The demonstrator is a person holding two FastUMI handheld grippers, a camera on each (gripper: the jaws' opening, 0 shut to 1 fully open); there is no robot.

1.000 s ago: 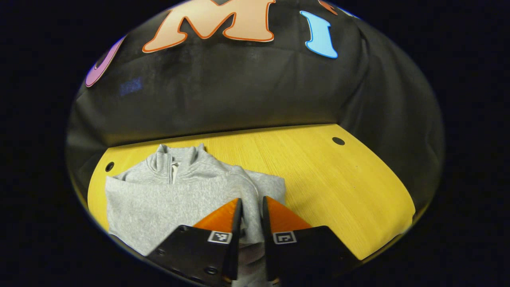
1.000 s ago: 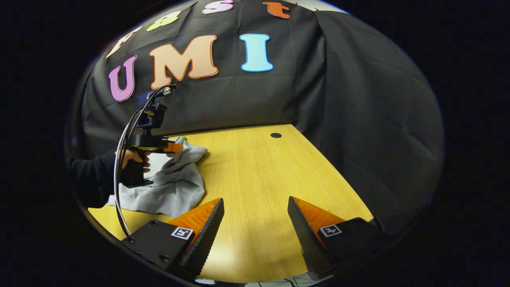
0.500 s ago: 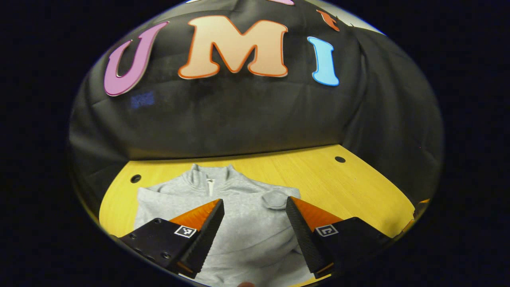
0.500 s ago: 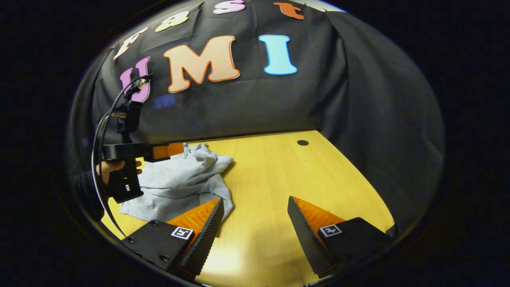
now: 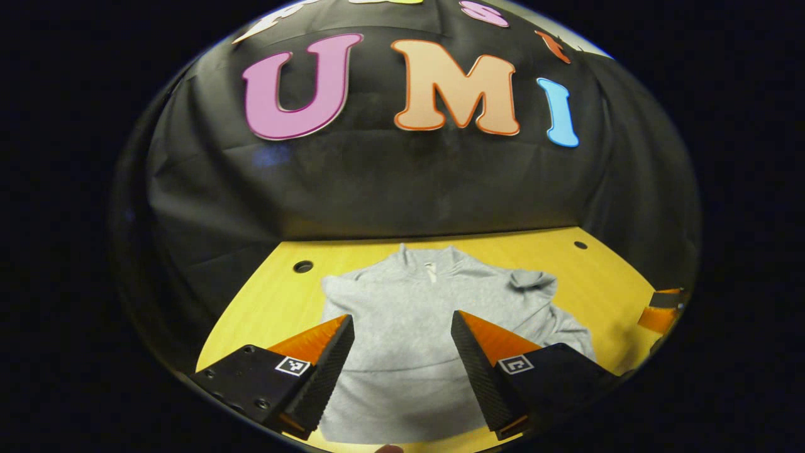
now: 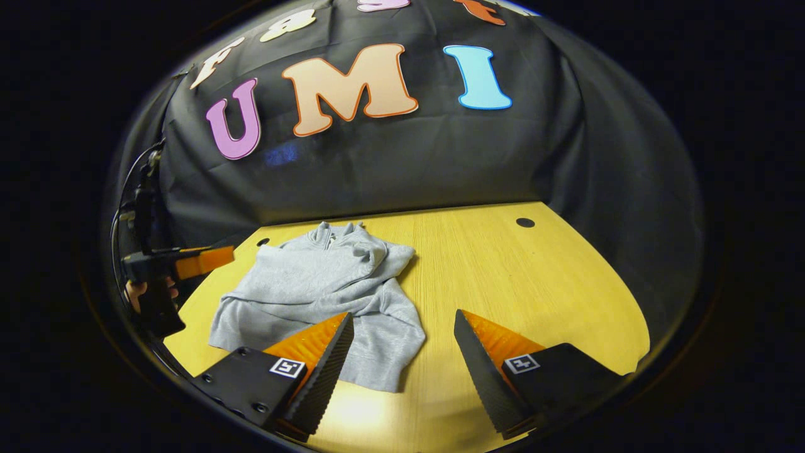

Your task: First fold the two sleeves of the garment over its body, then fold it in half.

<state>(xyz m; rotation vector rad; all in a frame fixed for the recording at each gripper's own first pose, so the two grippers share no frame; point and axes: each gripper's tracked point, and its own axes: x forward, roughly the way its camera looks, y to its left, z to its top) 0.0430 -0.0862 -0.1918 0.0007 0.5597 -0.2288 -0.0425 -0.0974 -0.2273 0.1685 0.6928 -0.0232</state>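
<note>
A yellow wood-grain surface (image 6: 503, 277) carries a grey zip-neck sweatshirt (image 6: 314, 289), collar toward the far edge, lying nearer the far left corner. Round holes sit near the far left corner (image 5: 303, 266) and far right corner (image 6: 525, 222).

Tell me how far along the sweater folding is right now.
Both sleeves look folded over the grey sweater, one bunched at the shoulder. Nothing is in hand: the left hand-held gripper and right hand-held gripper hang open above the wooden table. Folding it in half is left; the hem lies flat.
</note>
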